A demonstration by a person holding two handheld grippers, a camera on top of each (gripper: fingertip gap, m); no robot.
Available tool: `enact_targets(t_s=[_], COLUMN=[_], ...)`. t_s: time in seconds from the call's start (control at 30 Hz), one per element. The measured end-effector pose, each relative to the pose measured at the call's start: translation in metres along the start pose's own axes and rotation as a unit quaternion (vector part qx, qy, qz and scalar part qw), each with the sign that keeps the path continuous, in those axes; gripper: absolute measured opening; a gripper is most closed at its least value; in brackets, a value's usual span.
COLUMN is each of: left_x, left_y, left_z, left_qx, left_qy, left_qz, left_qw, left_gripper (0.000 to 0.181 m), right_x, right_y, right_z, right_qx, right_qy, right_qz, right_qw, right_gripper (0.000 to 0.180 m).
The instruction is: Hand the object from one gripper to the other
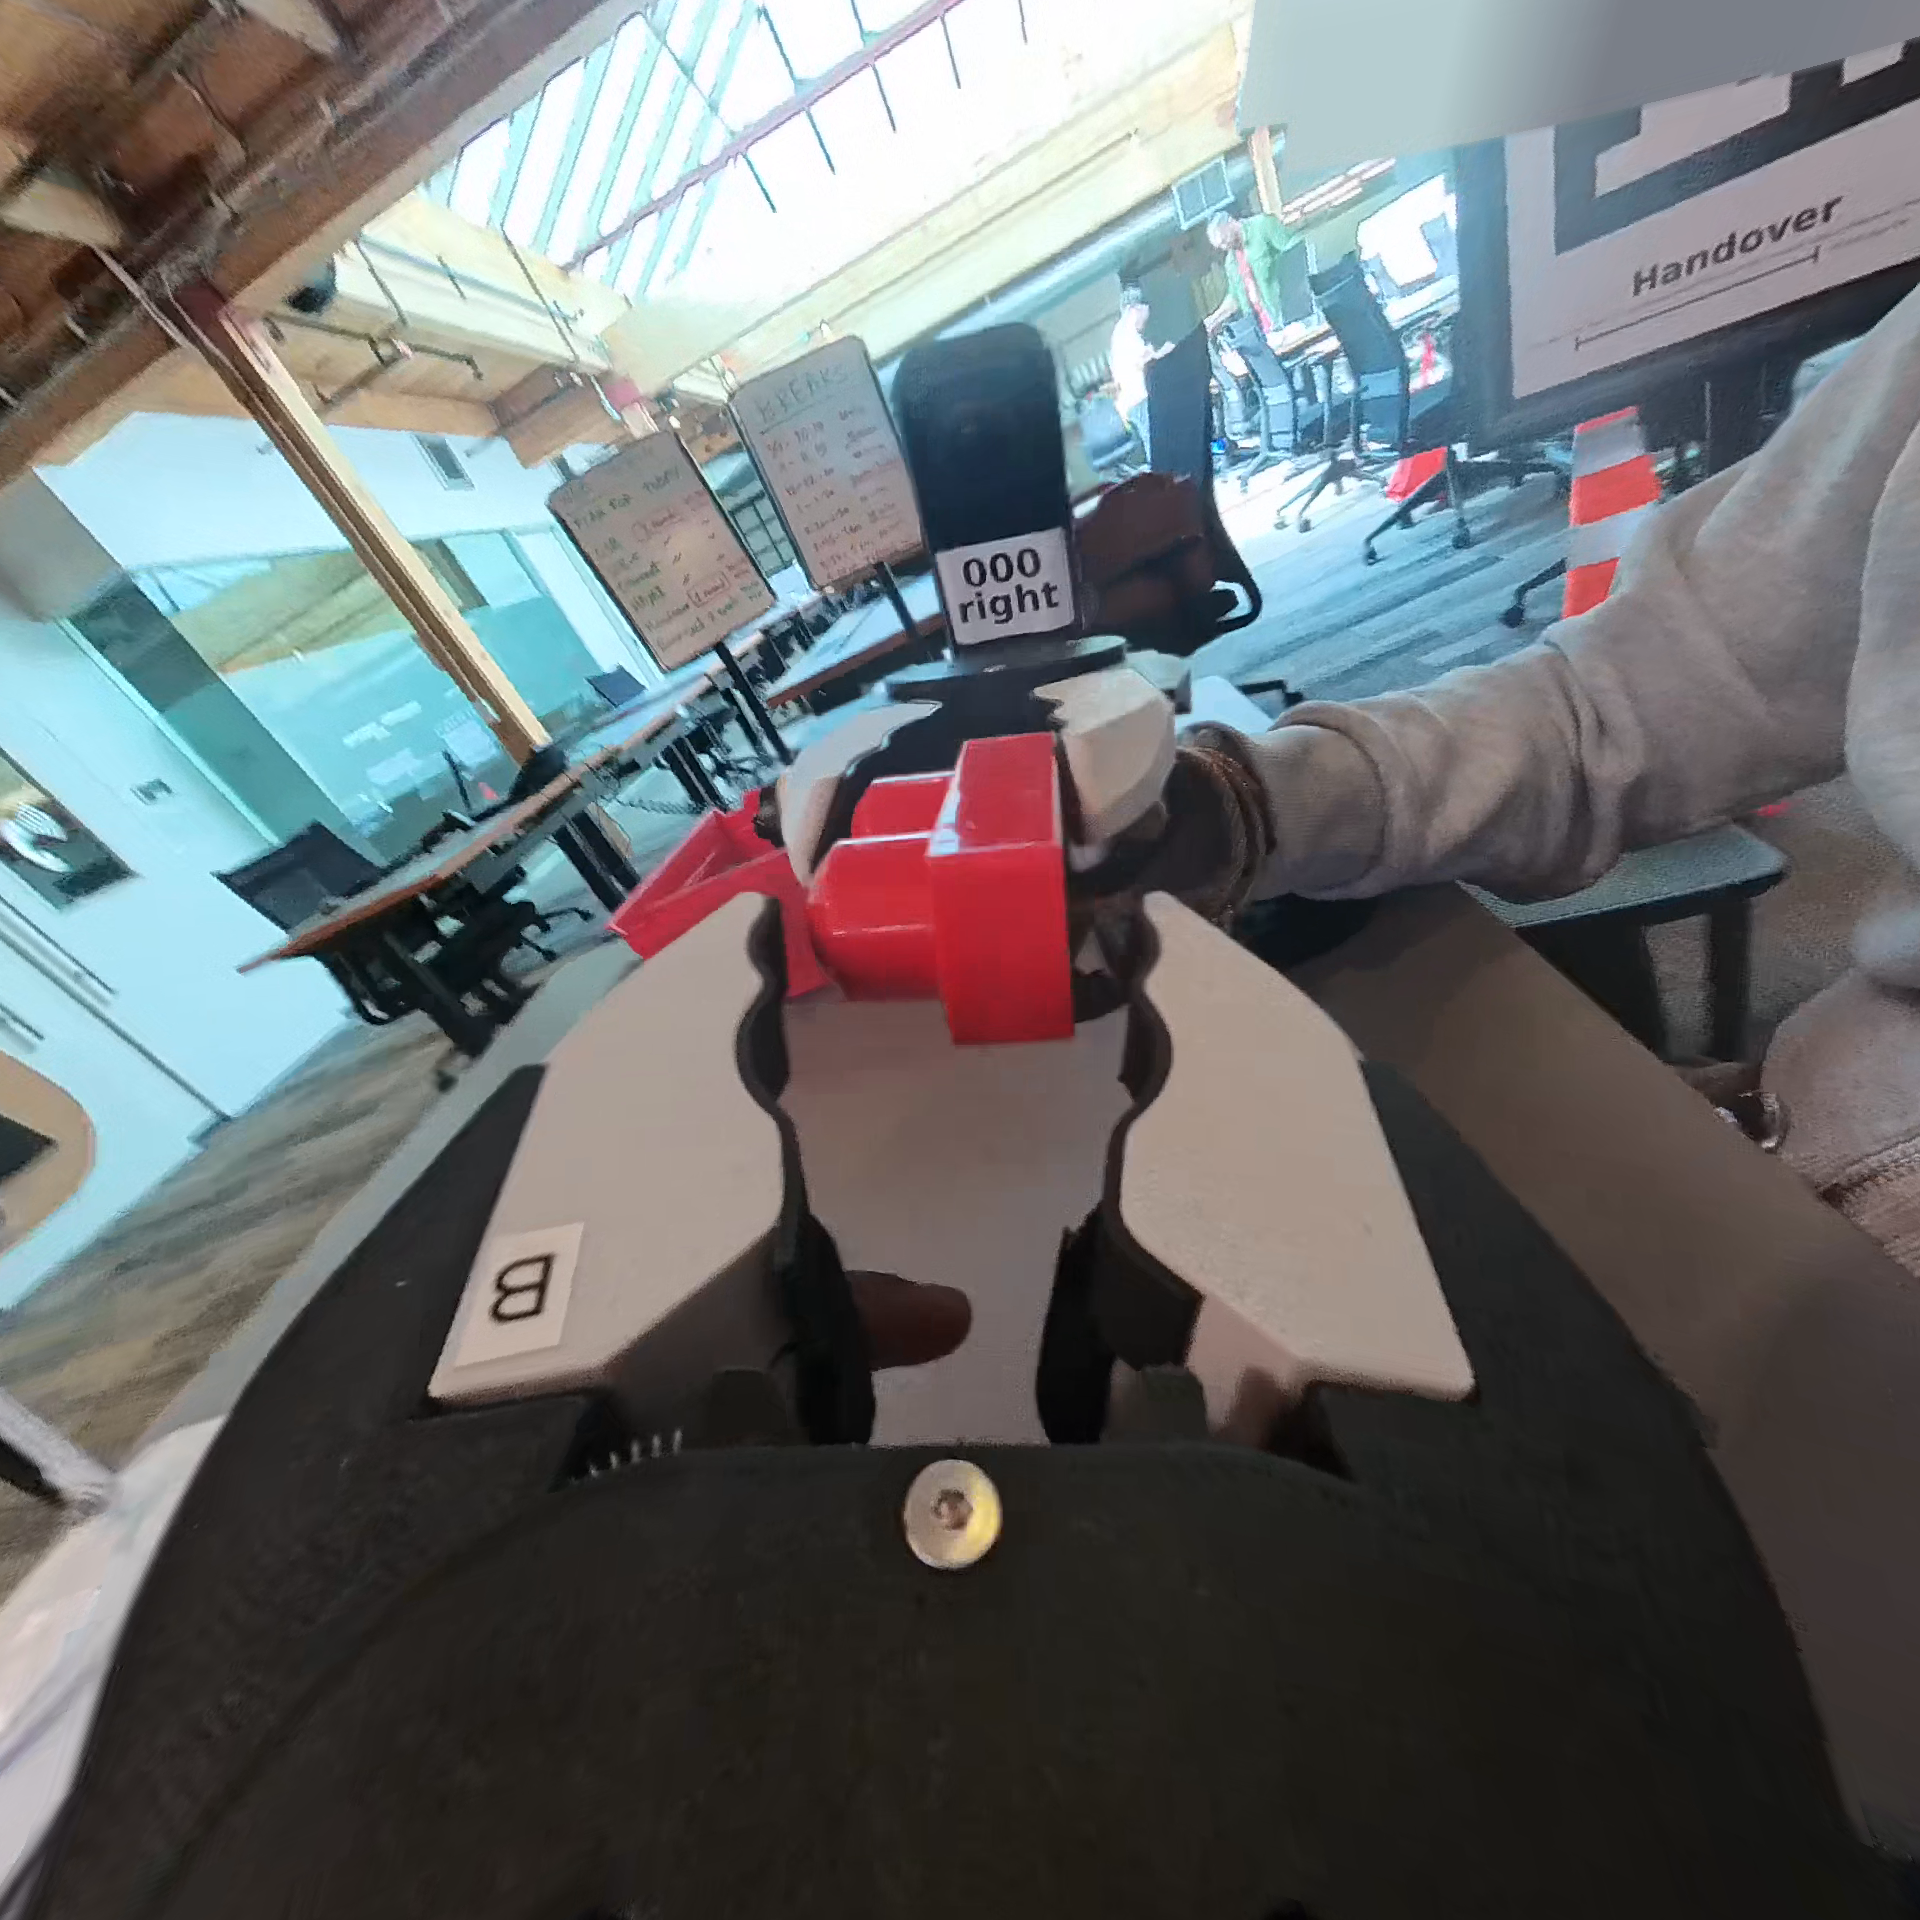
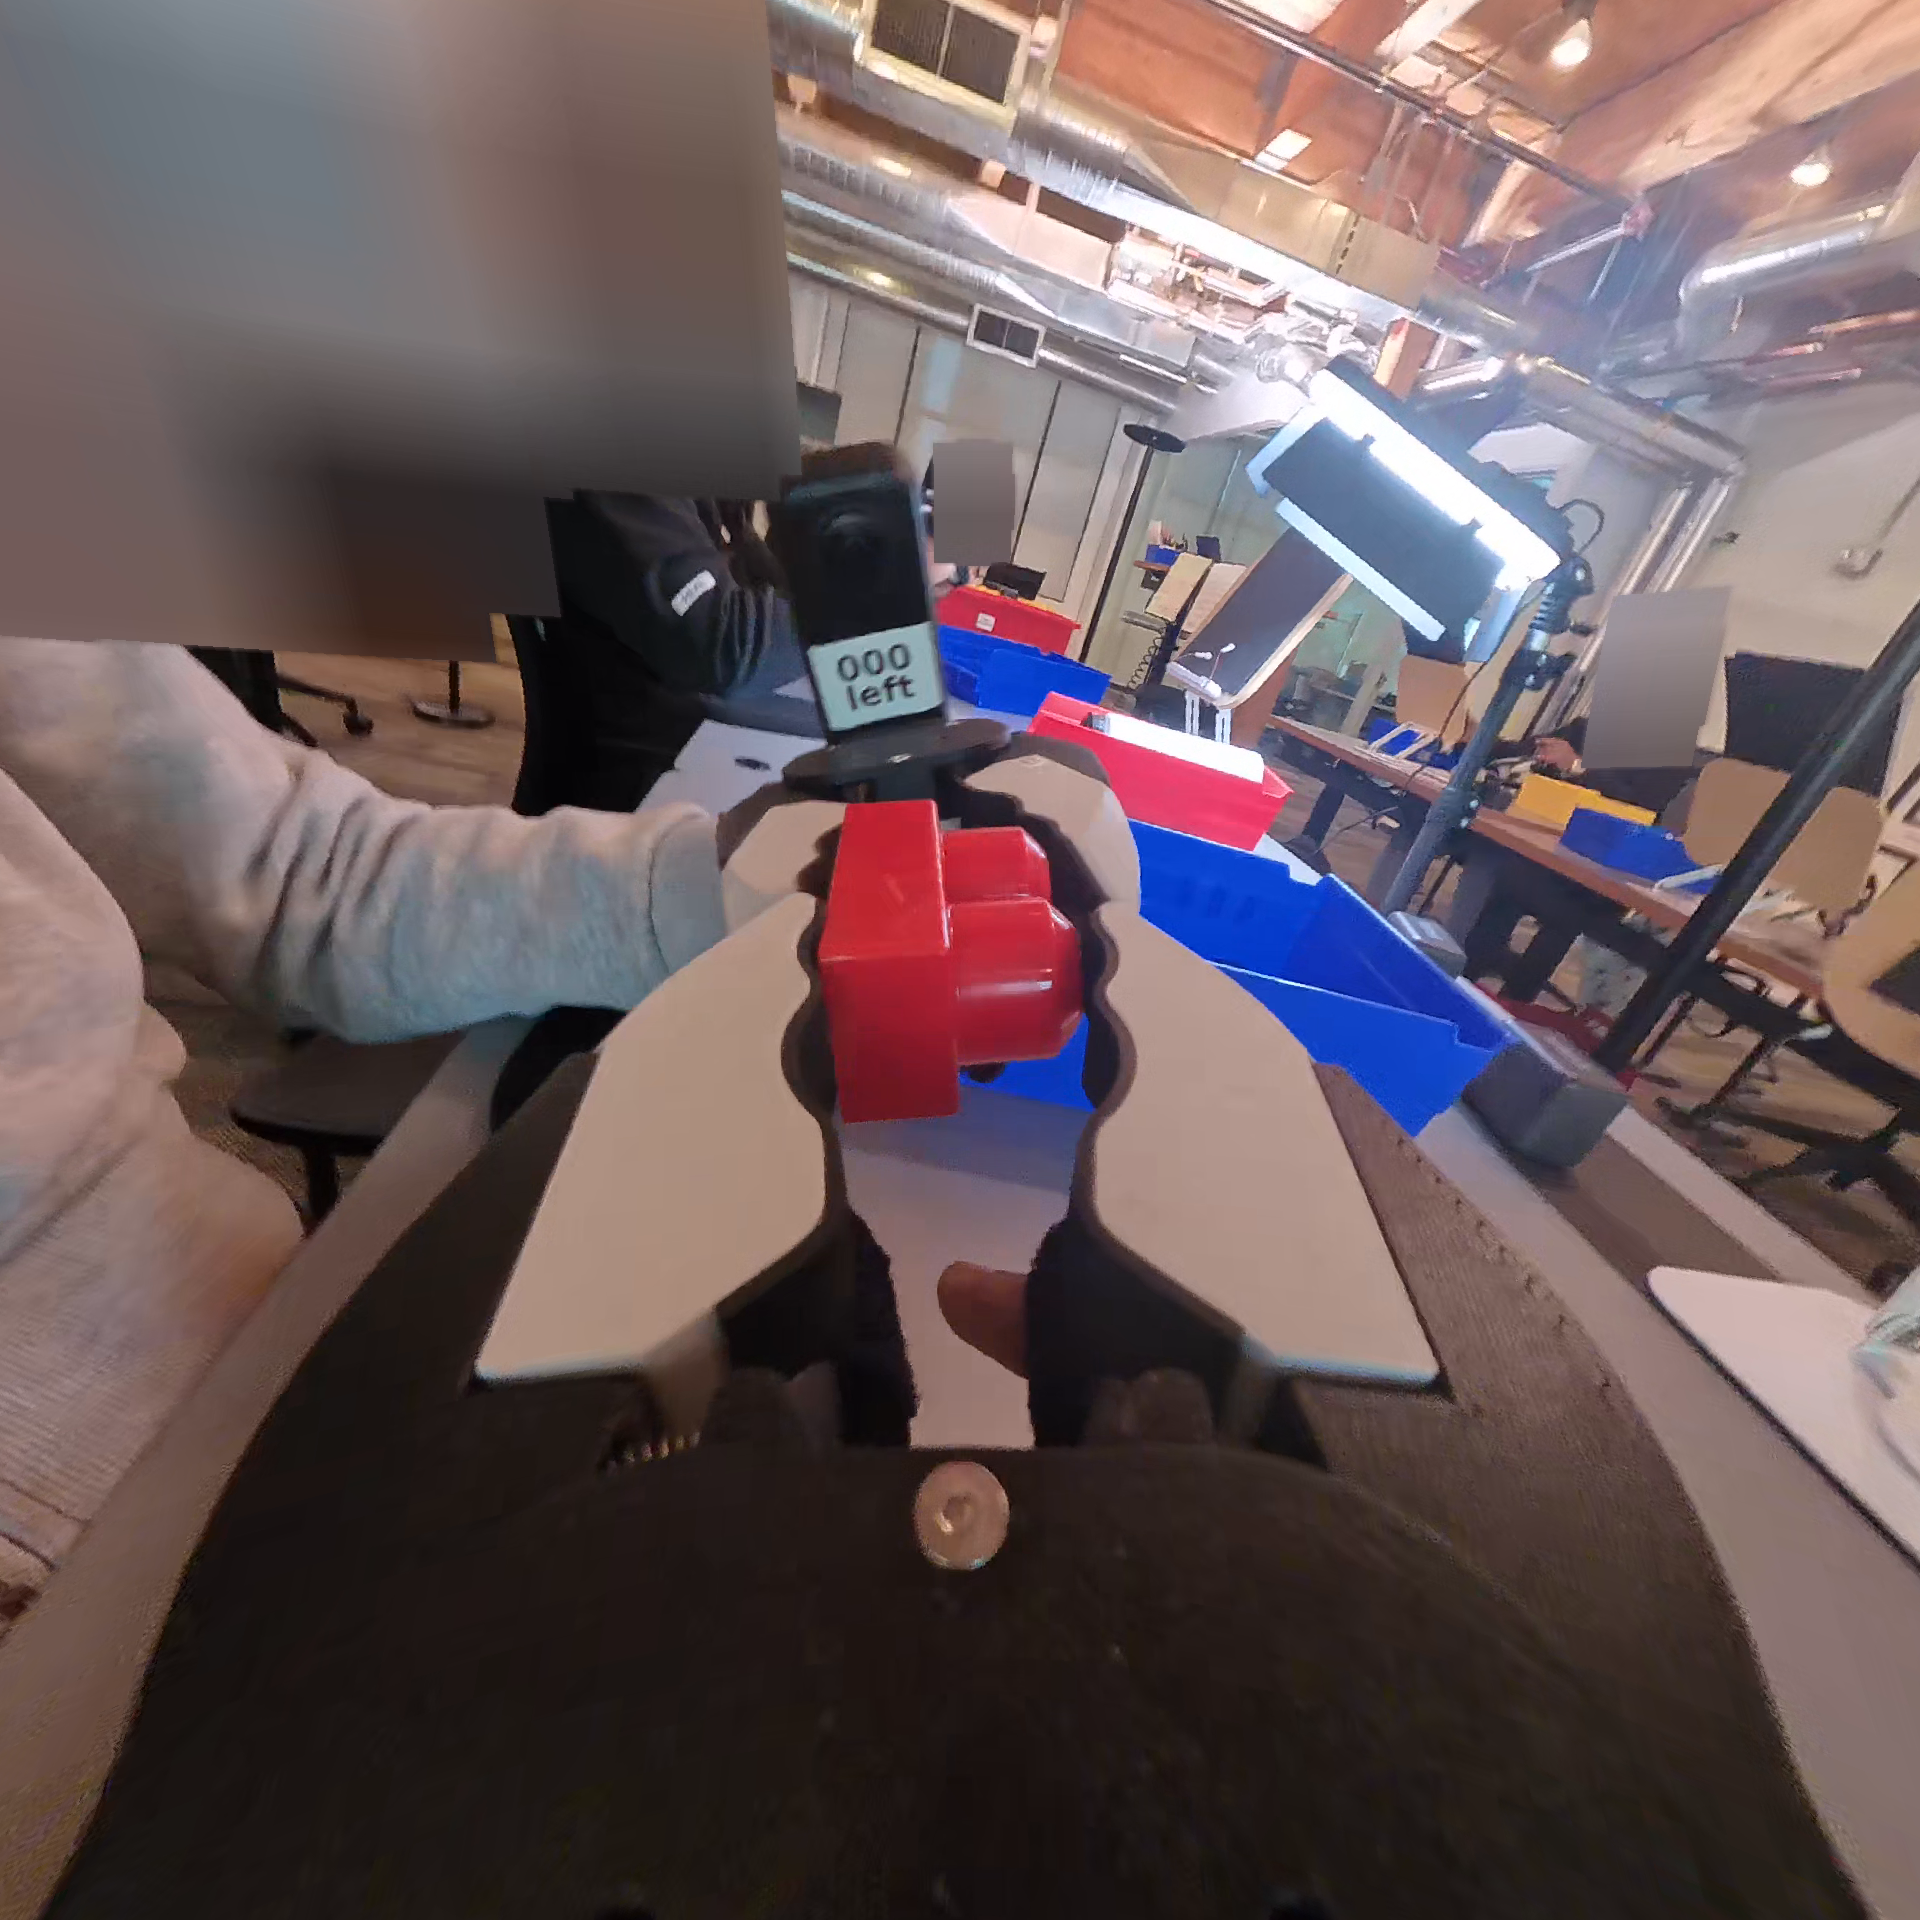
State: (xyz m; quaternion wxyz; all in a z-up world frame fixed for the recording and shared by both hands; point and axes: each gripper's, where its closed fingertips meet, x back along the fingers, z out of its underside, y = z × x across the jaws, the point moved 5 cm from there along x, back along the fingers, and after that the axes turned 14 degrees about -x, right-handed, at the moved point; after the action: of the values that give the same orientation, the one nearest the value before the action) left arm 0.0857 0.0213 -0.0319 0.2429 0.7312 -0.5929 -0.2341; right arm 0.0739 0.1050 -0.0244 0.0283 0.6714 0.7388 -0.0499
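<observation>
Glossy red studded block (image 1: pixel 951 894) between two claws.

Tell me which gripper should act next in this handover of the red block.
Left, probably. The red block sits between the jaws of the left gripper, which stand wider than it, gaps showing. On the right gripper the jaws look pressed against it, so left closing comes first.
</observation>
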Motion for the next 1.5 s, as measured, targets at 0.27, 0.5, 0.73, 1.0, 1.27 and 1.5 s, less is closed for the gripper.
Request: enact_targets(t_s=[0.27,0.5,0.73,1.0,1.27,1.5], left_x=[-0.002,-0.006,-0.003,0.005,0.001,0.003], left_y=[0.002,-0.003,0.003,0.011,0.008,0.007], left_z=[0.003,0.012,0.009,0.001,0.005,0.004], left_qx=[-0.195,-0.243,-0.109,0.060,0.071,-0.164], left_qy=[0.058,0.110,0.090,0.006,0.012,0.052], left_qz=[-0.064,-0.054,-0.040,-0.020,-0.011,-0.079], left_qw=[0.977,0.962,0.989,0.998,0.997,0.982], left_gripper=[0.081,0.037,0.037,0.037,0.037,0.081], right_x=[0.010,0.003,0.003,0.006,0.004,0.012], right_y=[-0.031,-0.027,-0.029,-0.008,-0.009,-0.033], right_z=[0.005,0.019,0.012,-0.006,-0.002,0.004], right_qx=[-0.367,-0.434,-0.340,0.032,0.017,-0.364], right_qy=[-0.007,0.040,0.006,-0.016,-0.005,-0.007], right_qz=[-0.056,-0.083,-0.057,0.038,0.035,-0.046], right_qw=[0.929,0.896,0.939,0.999,0.999,0.930], right_gripper=[0.045,0.046,0.068,0.066,0.036,0.036])
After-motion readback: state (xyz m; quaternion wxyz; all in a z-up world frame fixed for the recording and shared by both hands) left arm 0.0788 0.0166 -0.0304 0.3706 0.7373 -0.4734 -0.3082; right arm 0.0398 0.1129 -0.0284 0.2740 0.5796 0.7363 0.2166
